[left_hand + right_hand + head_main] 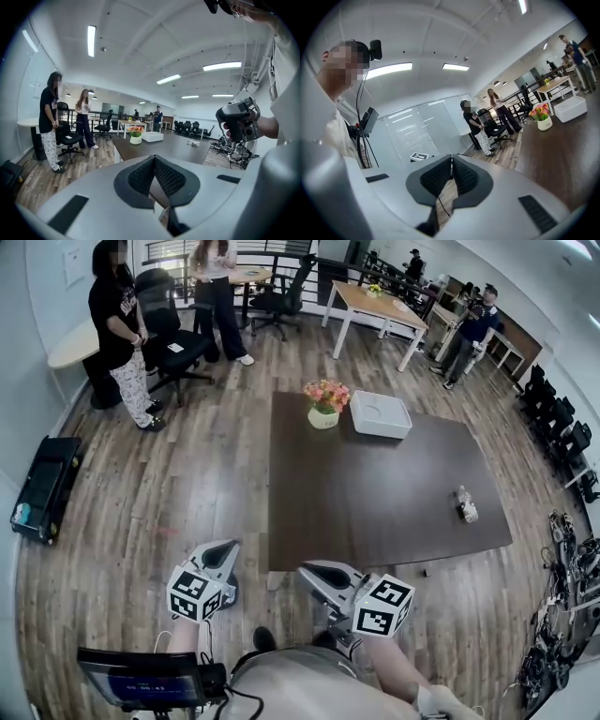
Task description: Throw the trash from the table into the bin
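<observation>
On the table's right side: the trash (466,505), a small pale elongated piece, is seen lying flat on the dark table (375,521), near the right edge and well apart from everything else on the top.
Trash long axis: it is laid roughly from the table's far side toward its near side in the head view, with the nearer end swung slightly toward the right edge. Which end is which cannot be told, as the piece is too small.
Left gripper (225,551): it is held in the air off the table's near left corner and pointed toward the table. Its jaws are closed together with nothing between them.
Right gripper (314,574): it is held just before the table's near edge, beside the left one and angled leftward. Its jaws are likewise pressed together and nothing is gripped.
Gap to trash: both grippers are seen well apart from it, with bare tabletop between.
Far end of table: a flower pot (324,409) and a white box (380,414) are set just beside each other, well apart from the trash.
Floor beyond: a person (122,343) is seen standing near an office chair (173,338) on the wood floor.
</observation>
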A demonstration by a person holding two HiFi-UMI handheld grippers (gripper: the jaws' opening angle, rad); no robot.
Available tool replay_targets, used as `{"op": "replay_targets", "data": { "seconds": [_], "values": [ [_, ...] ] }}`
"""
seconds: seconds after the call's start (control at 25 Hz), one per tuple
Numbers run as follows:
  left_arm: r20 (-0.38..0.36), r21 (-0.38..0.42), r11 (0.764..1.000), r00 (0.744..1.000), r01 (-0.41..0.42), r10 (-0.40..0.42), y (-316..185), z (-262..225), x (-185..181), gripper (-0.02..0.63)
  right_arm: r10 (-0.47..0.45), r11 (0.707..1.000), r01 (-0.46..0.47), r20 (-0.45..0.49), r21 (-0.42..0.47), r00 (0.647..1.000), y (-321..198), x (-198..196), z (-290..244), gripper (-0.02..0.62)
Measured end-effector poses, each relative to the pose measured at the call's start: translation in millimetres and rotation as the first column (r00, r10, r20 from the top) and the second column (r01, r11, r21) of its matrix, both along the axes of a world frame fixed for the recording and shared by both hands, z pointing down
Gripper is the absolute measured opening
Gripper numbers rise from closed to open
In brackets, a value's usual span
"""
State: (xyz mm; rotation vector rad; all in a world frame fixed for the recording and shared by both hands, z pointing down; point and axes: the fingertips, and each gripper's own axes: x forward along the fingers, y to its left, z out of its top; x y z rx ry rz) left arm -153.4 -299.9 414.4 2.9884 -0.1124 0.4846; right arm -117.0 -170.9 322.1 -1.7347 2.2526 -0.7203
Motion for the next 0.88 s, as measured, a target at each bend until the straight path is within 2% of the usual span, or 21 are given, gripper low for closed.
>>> {"op": "replay_targets", "data": {
  "seconds": [0.28, 0.52, 0.88],
  "values": [
    [-0.041, 0.078, 0.993, 0.995, -0.083, 0.087, 35.4, -38.0, 37.1, 0.012, 0.022, 0.999, -0.020, -0.042, 0.040, 0.999, 30.9, 18.5, -10.3, 0.020],
    [-0.046, 0.123, 0.975, 0.980, -0.186, 0.193, 105.6, -47.9, 90.1, 0.012, 0.118, 0.993, -0.118, -0.011, 0.020, 0.993, 102.4, 60.6, 6.9, 0.020],
    [-0.004, 0.168, 0.930, 0.943, -0.327, 0.333, 235.7, -56.9, 167.2, 0.012, 0.242, 0.968, -0.244, 0.031, 0.061, 0.970, 229.5, 126.4, 7.6, 0.020]
  ]
}}
